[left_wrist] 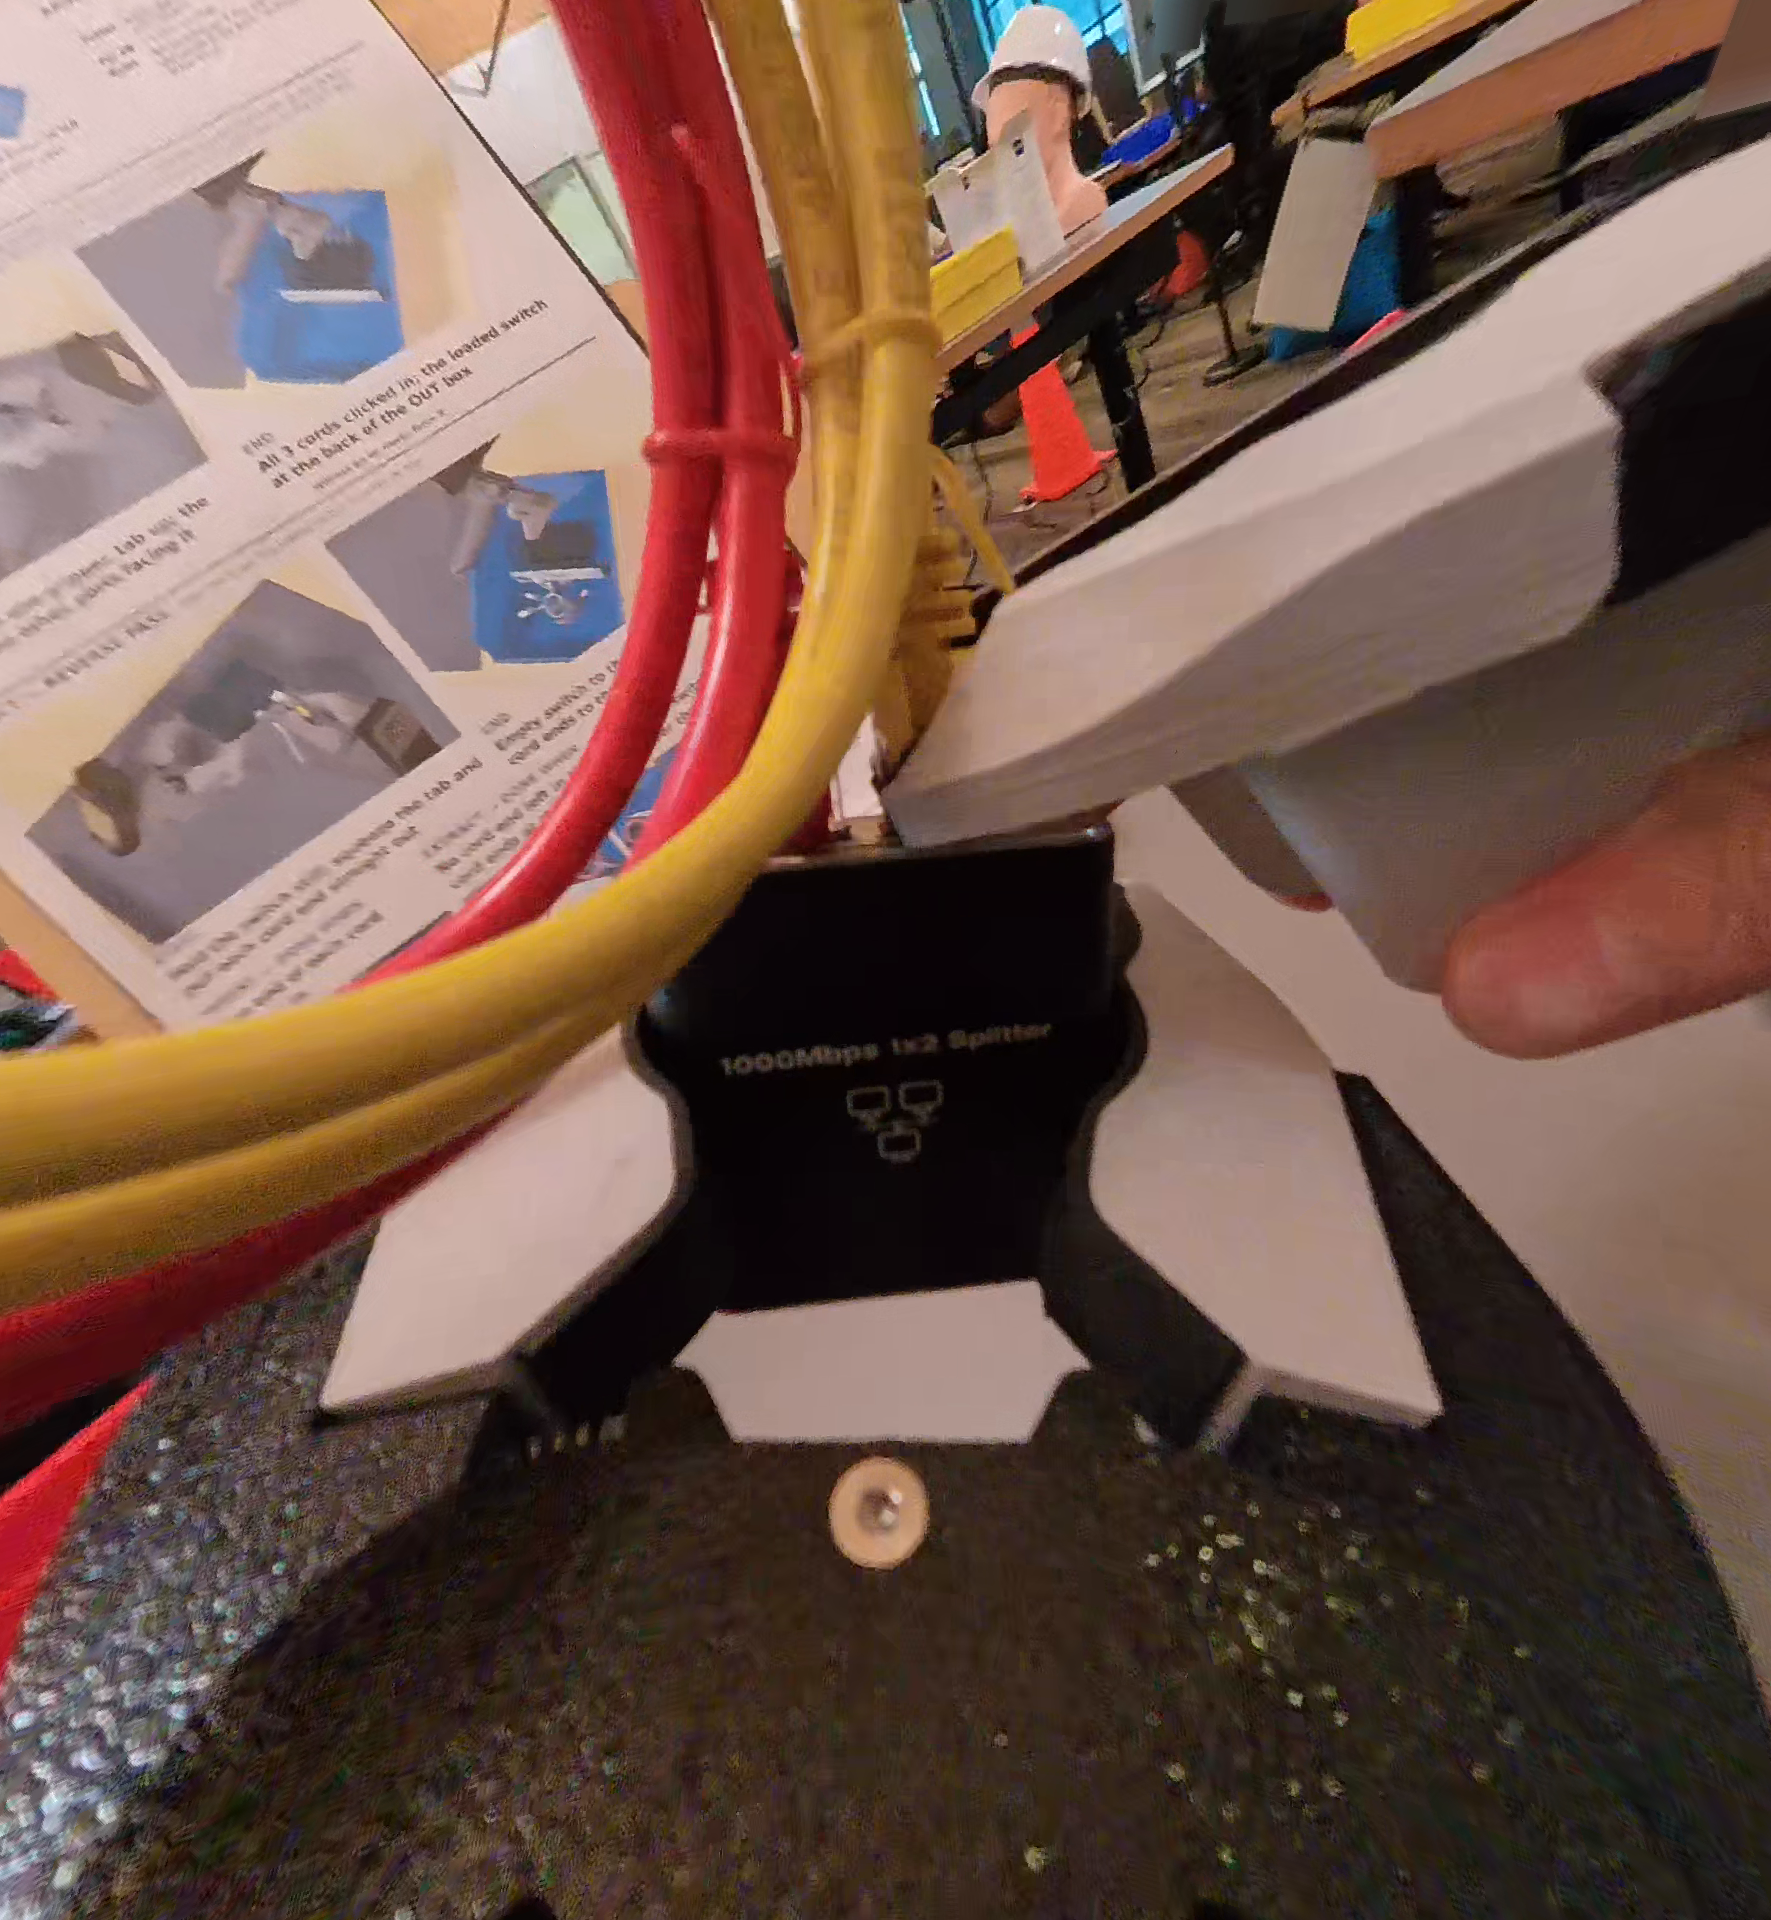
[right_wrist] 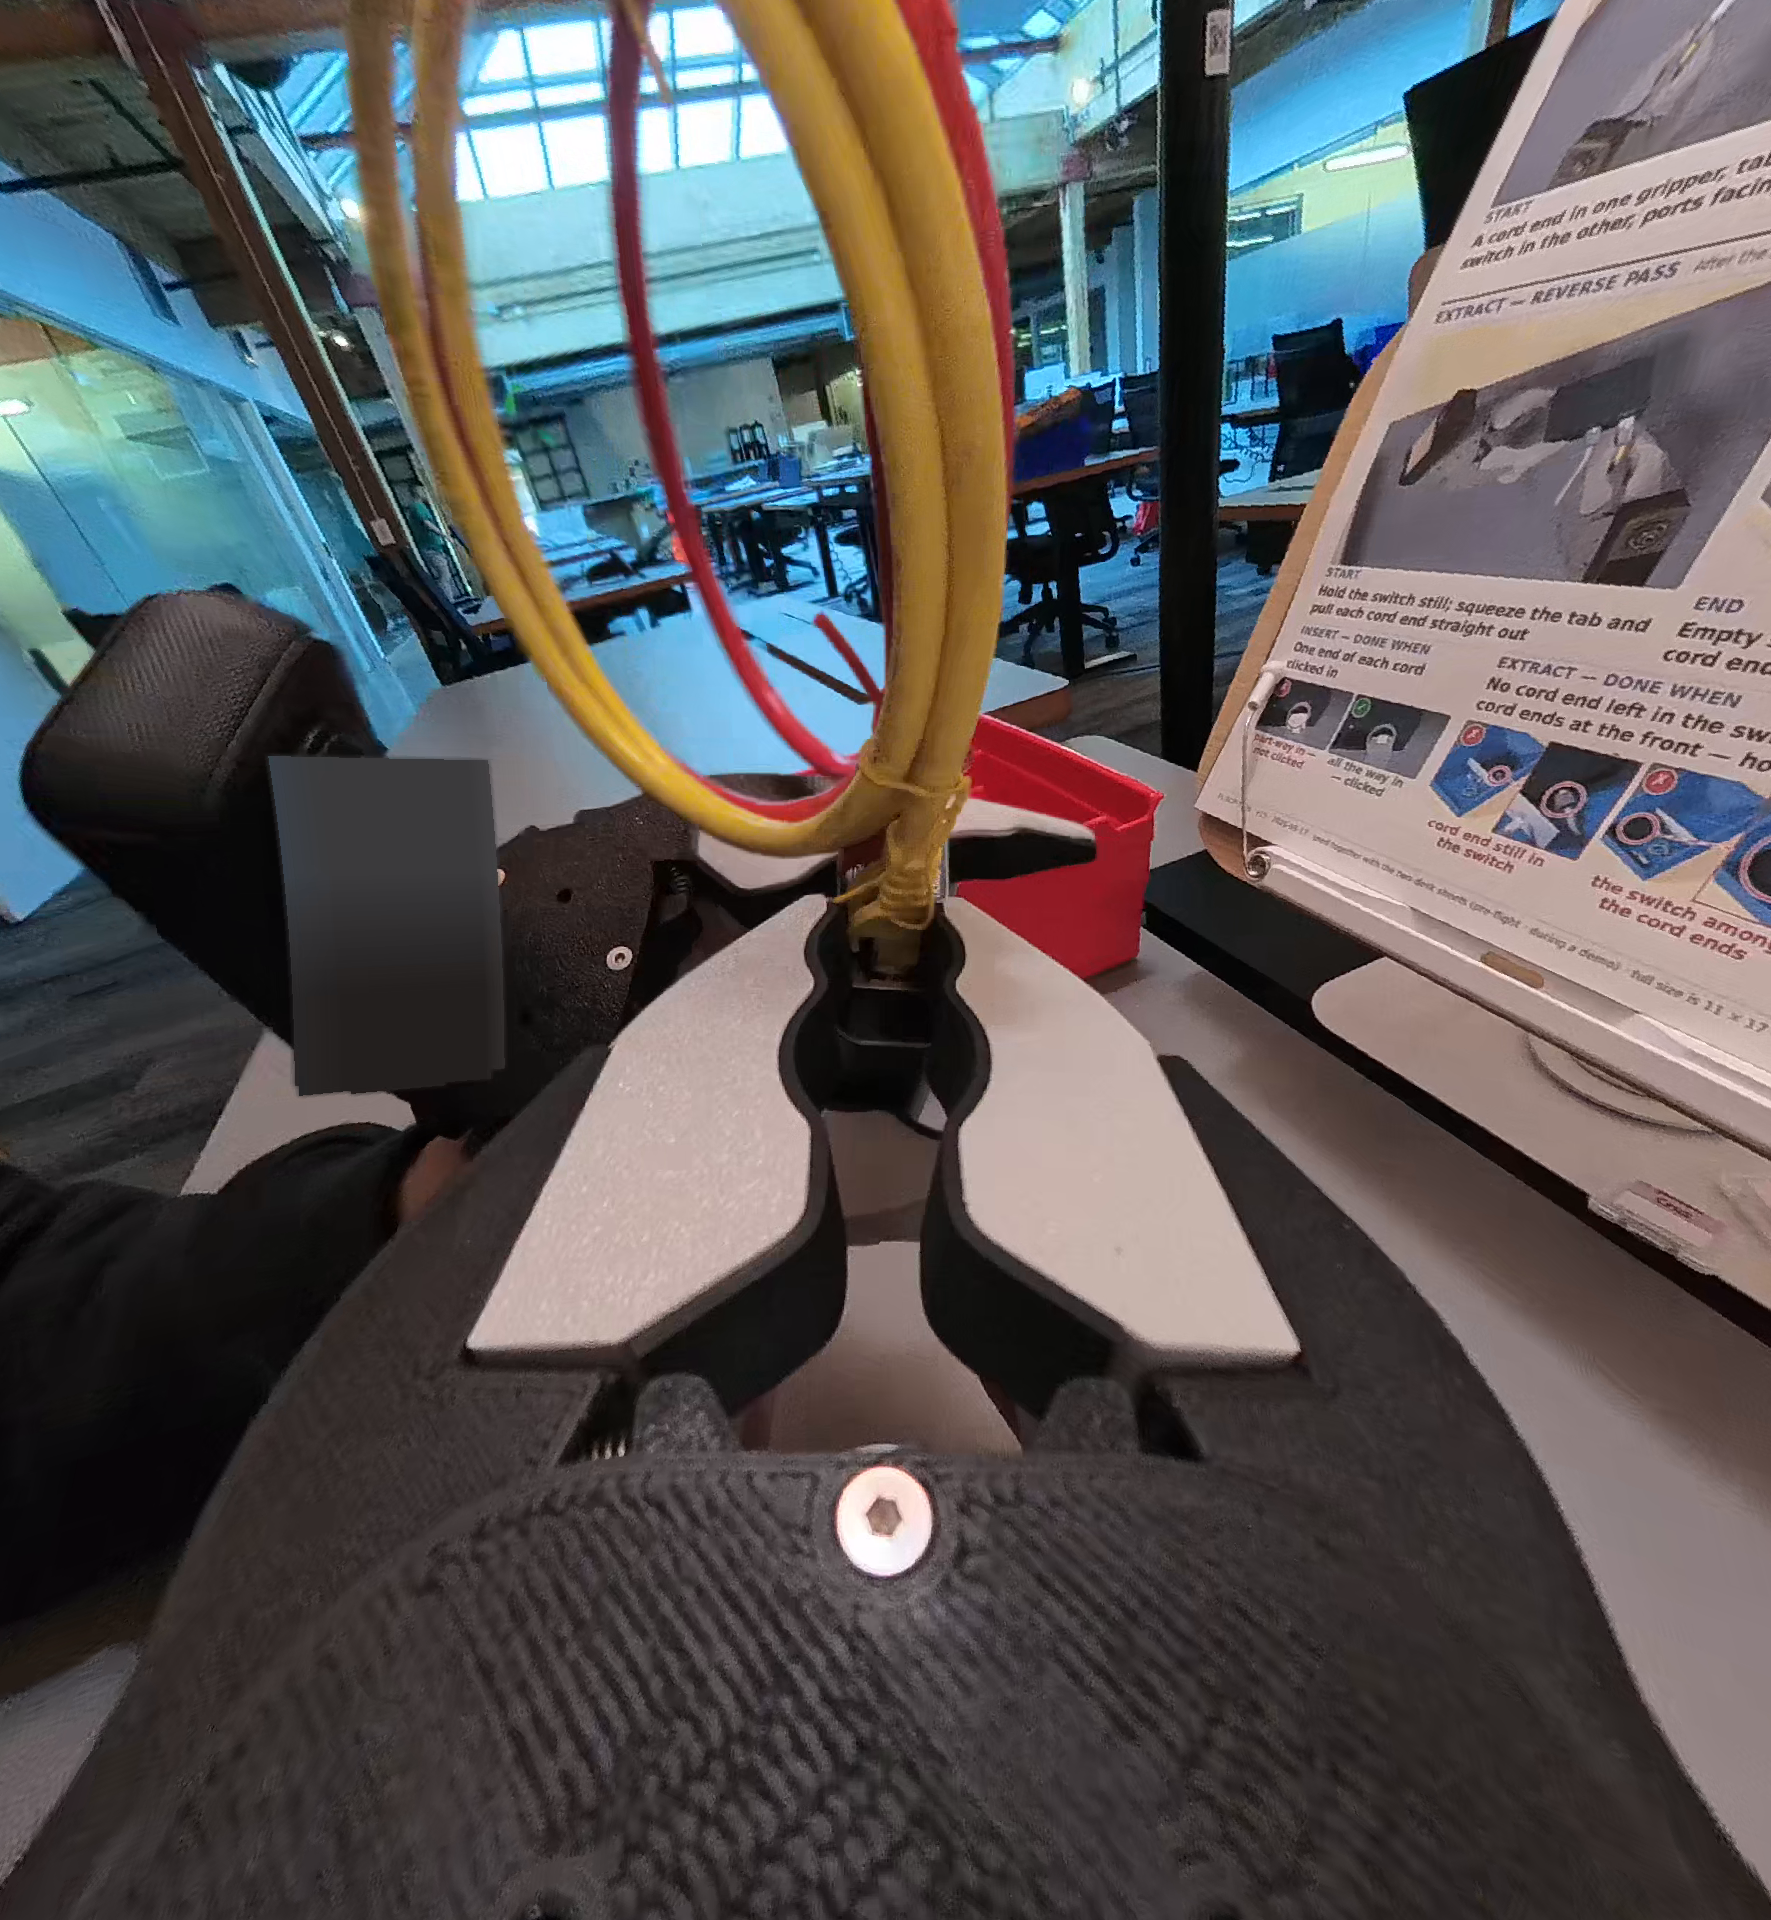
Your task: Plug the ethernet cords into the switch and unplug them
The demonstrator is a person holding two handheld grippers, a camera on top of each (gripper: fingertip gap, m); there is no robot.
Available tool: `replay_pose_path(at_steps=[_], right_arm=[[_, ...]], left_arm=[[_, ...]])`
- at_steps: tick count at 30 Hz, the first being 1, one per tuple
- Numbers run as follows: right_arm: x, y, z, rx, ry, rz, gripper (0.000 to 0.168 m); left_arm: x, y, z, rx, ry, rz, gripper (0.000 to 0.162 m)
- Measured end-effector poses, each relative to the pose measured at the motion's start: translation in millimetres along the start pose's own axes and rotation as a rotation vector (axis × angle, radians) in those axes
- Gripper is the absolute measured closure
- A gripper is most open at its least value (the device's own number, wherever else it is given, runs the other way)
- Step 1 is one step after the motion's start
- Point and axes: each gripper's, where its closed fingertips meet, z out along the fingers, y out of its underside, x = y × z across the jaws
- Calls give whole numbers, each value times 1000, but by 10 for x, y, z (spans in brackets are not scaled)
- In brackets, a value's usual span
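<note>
My left gripper (left_wrist: 891,987) is shut on the black switch (left_wrist: 891,1132) and holds it upright between its white fingers (left_wrist: 507,1247). A yellow ethernet cord (left_wrist: 850,582) loops overhead, and its plug (left_wrist: 922,634) sits at the switch's far end. My right gripper (left_wrist: 922,769) comes in from the right and is shut on that plug. In the right wrist view the right gripper (right_wrist: 886,935) pinches the yellow plug (right_wrist: 896,894) just above the switch (right_wrist: 881,1023). A red cord (left_wrist: 694,582) loops beside the yellow one; its end is hidden behind the switch.
An instruction sheet on a stand (right_wrist: 1587,644) is close on the right of the right wrist view and behind the cords in the left wrist view (left_wrist: 237,416). A red bin (right_wrist: 1068,862) sits on the grey table (right_wrist: 1483,1455). A dark sleeve (right_wrist: 81,1351) reaches in at the left. Left tips to right tips: about 5 cm.
</note>
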Motion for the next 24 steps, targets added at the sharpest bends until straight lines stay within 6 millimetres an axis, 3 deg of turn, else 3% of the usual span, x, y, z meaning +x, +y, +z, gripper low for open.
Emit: replay_pose_path(at_steps=[4,9,12,18,24], right_arm=[[33,13,-11,-5,14,-3,154],[33,52,14,-22,2,17,154],[38,67,25,-14,-15,65,154],[-120,-136,-54,35,-76,36,154],[-221,-275,-81,69,-57,-22,141]], left_arm=[[125,-9,25,34,122,-149,84],[-25,61,21,-17,-30,50,83],[-11,76,21,-31,-6,21,84],[63,-157,-91,-10,89,-107,85],[-168,-312,-241,44,15,-123,85]])
